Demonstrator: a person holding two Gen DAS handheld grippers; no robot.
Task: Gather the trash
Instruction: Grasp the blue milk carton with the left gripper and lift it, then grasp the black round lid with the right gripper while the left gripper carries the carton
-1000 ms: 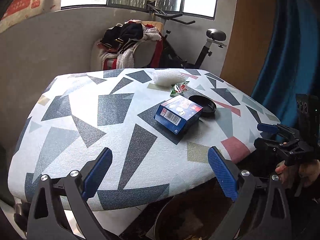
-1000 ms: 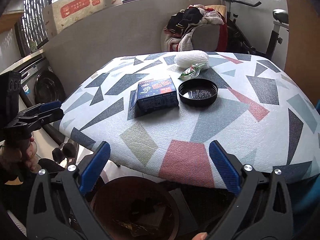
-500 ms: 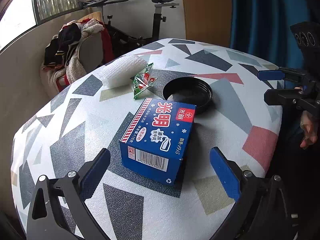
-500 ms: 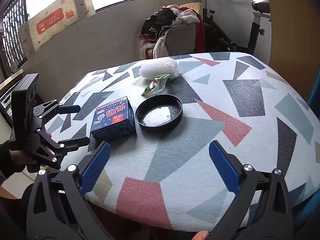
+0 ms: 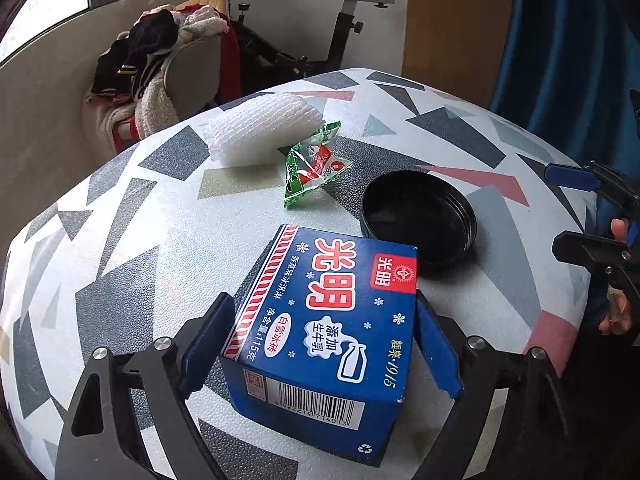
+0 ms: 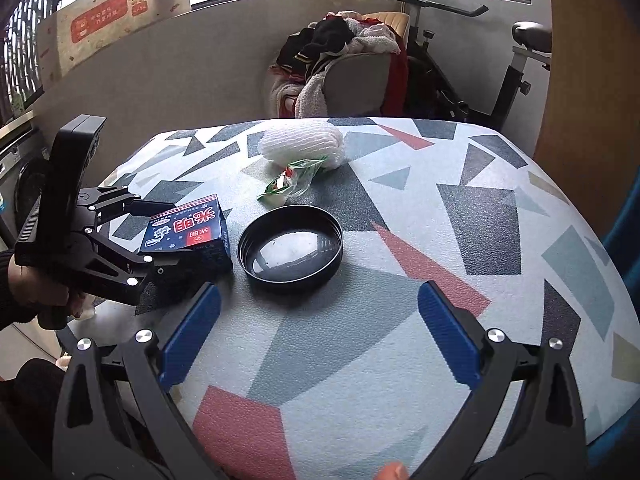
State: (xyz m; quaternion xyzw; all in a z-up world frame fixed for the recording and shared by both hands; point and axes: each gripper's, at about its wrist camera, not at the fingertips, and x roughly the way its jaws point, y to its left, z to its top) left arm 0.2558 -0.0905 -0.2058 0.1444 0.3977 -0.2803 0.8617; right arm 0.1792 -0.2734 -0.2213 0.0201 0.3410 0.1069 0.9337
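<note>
A blue ice-cream carton (image 5: 332, 320) lies on the patterned table (image 5: 120, 240). My left gripper (image 5: 322, 304) straddles it, jaws closing, with the pads close to its two sides and slivers of table showing between. The right wrist view shows the same carton (image 6: 188, 228) inside the left gripper (image 6: 176, 236). Behind it sit a black round lid (image 6: 290, 242), a green wrapper (image 6: 288, 180) and a white foam net (image 6: 300, 144). My right gripper (image 6: 319, 292) hovers open over the table, just short of the lid, with nothing between its fingers.
A chair piled with clothes (image 6: 340, 52) and an exercise bike (image 6: 520, 60) stand beyond the table's far edge. A blue curtain (image 5: 560, 40) hangs on the right. A washing machine (image 6: 16, 184) stands at the left. A hand holds each gripper at the table's sides.
My left gripper came forward and down over the table until the carton sat between its fingers, and its jaws narrowed. My right gripper moved in over the table toward the lid.
</note>
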